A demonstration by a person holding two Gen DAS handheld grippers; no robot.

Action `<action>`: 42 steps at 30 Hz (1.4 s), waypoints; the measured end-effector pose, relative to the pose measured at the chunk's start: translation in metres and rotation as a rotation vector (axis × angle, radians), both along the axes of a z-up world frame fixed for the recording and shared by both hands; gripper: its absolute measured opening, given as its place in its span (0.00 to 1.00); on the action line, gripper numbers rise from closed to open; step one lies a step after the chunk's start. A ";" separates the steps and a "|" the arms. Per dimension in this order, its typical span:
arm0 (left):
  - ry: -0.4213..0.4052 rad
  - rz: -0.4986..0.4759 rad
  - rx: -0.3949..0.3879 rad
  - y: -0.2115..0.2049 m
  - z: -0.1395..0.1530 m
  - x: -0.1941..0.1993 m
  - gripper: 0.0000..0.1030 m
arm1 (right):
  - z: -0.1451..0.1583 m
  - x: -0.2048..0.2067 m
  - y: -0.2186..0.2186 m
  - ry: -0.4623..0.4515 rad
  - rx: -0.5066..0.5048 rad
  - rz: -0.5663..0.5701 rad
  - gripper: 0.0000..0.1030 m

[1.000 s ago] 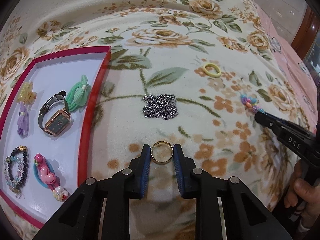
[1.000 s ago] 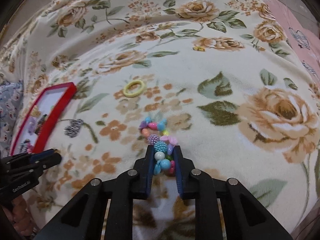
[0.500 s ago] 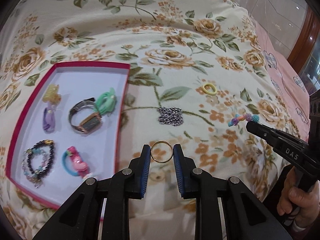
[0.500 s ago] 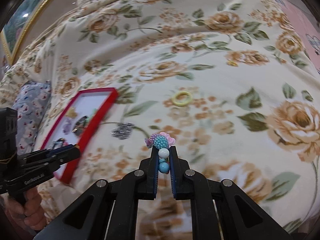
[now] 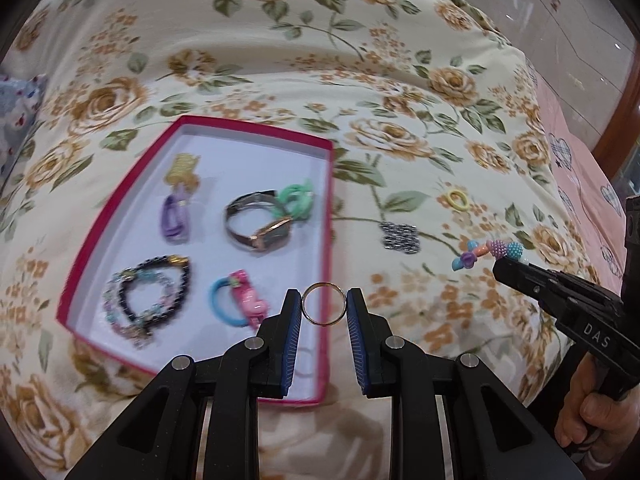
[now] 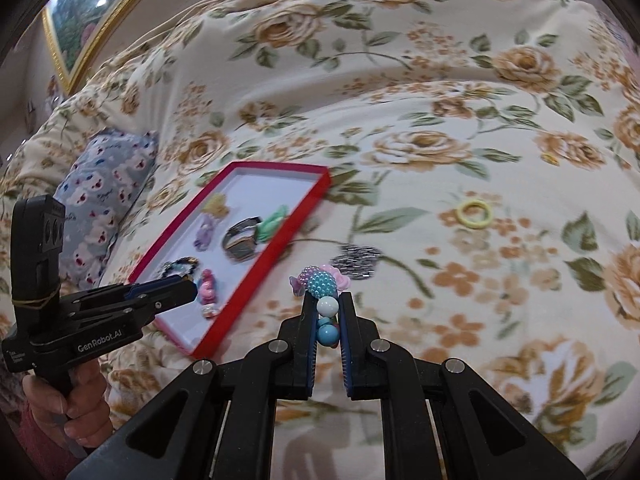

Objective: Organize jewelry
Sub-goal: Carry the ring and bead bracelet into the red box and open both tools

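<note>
Carrying two pieces at once, I have the left gripper (image 5: pixel 324 310) pinched on a thin gold ring (image 5: pixel 324 309), held upright between the blue pads, low in the middle of the left wrist frame. It sits in front of the near right edge of the red-rimmed shallow box with a white floor (image 5: pixel 331 216).

My right gripper (image 6: pixel 328 312) is clamped narrow on a multicoloured beaded bracelet (image 6: pixel 322 286), whose blue, white and pink beads bunch above the fingertips at the centre of the right wrist frame. The box lies to the upper left of it, well apart.

Inside the box I see a rose-gold square-faced watch (image 5: pixel 260 224), a green hair tie (image 5: pixel 297 200), a purple clip (image 5: pixel 175 216), a dark beaded bracelet pair (image 5: pixel 148 300) and a pink-and-blue hair tie (image 5: pixel 240 306). On the floral bedspread (image 5: pixel 400 60), right of the box, lie a silver chain heap (image 5: pixel 400 236) and a yellow hair ring (image 5: pixel 458 200).

I judge the step to be transport, both loads headed for the box. Next, the ring needs to come over bare white floor near the lower right corner, low enough not to roll on release; the bracelet needs a gap too, perhaps at the upper right.
</note>
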State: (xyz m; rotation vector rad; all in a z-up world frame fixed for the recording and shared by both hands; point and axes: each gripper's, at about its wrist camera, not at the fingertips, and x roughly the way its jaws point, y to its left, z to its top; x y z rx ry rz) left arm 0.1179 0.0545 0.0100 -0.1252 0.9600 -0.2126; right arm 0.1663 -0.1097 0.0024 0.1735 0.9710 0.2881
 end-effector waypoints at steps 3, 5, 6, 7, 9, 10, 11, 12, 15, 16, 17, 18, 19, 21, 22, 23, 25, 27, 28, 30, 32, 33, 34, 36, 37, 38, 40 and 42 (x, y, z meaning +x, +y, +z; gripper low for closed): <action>0.001 0.031 -0.002 0.013 0.001 -0.003 0.22 | 0.000 0.001 0.012 0.001 0.005 0.026 0.09; 0.003 0.052 -0.003 0.022 0.002 -0.005 0.22 | -0.001 0.002 0.021 0.000 0.005 0.044 0.09; 0.003 0.064 -0.004 0.026 0.001 -0.006 0.22 | -0.001 0.003 0.025 0.000 0.006 0.053 0.09; 0.004 0.074 -0.005 0.030 0.001 -0.008 0.22 | -0.001 0.004 0.028 0.001 0.007 0.059 0.09; 0.007 0.094 -0.009 0.037 0.000 -0.009 0.22 | -0.002 0.005 0.037 0.005 0.010 0.076 0.09; 0.009 0.106 -0.012 0.041 0.000 -0.010 0.22 | -0.002 0.006 0.040 0.006 0.010 0.084 0.09; 0.009 0.115 -0.014 0.045 0.000 -0.010 0.22 | -0.003 0.007 0.043 0.007 0.012 0.091 0.09; 0.009 0.124 -0.015 0.049 0.000 -0.010 0.22 | -0.004 0.008 0.046 0.008 0.014 0.097 0.09; 0.006 0.148 -0.014 0.060 -0.001 -0.011 0.22 | -0.005 0.011 0.057 0.011 0.019 0.118 0.09; 0.007 0.155 -0.014 0.063 -0.002 -0.010 0.22 | -0.006 0.013 0.060 0.012 0.021 0.126 0.09; 0.008 0.162 -0.016 0.066 -0.003 -0.010 0.22 | -0.006 0.013 0.063 0.013 0.022 0.131 0.09; 0.011 0.174 -0.018 0.070 -0.004 -0.010 0.22 | -0.007 0.014 0.067 0.014 0.023 0.138 0.09; 0.013 0.180 -0.019 0.073 -0.005 -0.010 0.22 | -0.008 0.015 0.069 0.015 0.025 0.143 0.09; 0.019 0.200 -0.022 0.080 -0.008 -0.009 0.22 | -0.010 0.019 0.077 0.018 0.031 0.156 0.09; 0.020 0.206 -0.022 0.083 -0.009 -0.009 0.22 | -0.011 0.020 0.081 0.018 0.032 0.163 0.09; 0.021 0.210 -0.021 0.085 -0.009 -0.008 0.22 | -0.011 0.022 0.084 0.018 0.033 0.168 0.09; 0.022 0.220 -0.017 0.088 -0.010 -0.007 0.22 | -0.014 0.025 0.092 0.020 0.035 0.182 0.09; 0.024 0.226 -0.012 0.090 -0.012 -0.005 0.22 | -0.016 0.028 0.098 0.022 0.037 0.193 0.09; 0.024 0.229 -0.010 0.091 -0.012 -0.004 0.22 | -0.017 0.029 0.101 0.024 0.038 0.197 0.09; 0.026 0.231 -0.007 0.093 -0.013 -0.001 0.22 | -0.021 0.033 0.106 0.029 0.039 0.204 0.09; 0.026 0.235 -0.002 0.095 -0.015 0.001 0.22 | -0.024 0.036 0.111 0.035 0.040 0.210 0.09; 0.027 0.237 0.002 0.096 -0.015 0.004 0.22 | -0.026 0.038 0.113 0.037 0.041 0.212 0.09; 0.027 0.238 0.002 0.098 -0.016 0.005 0.22 | -0.028 0.040 0.115 0.041 0.043 0.213 0.09; 0.029 0.240 0.008 0.100 -0.018 0.010 0.22 | -0.032 0.044 0.117 0.049 0.046 0.215 0.09; 0.030 0.242 0.012 0.102 -0.019 0.012 0.22 | -0.033 0.046 0.119 0.051 0.045 0.215 0.09; 0.033 0.245 0.016 0.103 -0.021 0.015 0.22 | -0.035 0.048 0.120 0.053 0.042 0.214 0.09; 0.041 0.250 0.022 0.105 -0.025 0.020 0.22 | -0.039 0.053 0.121 0.060 0.041 0.213 0.09; 0.050 0.254 0.029 0.107 -0.030 0.026 0.22 | -0.043 0.058 0.123 0.065 0.034 0.214 0.09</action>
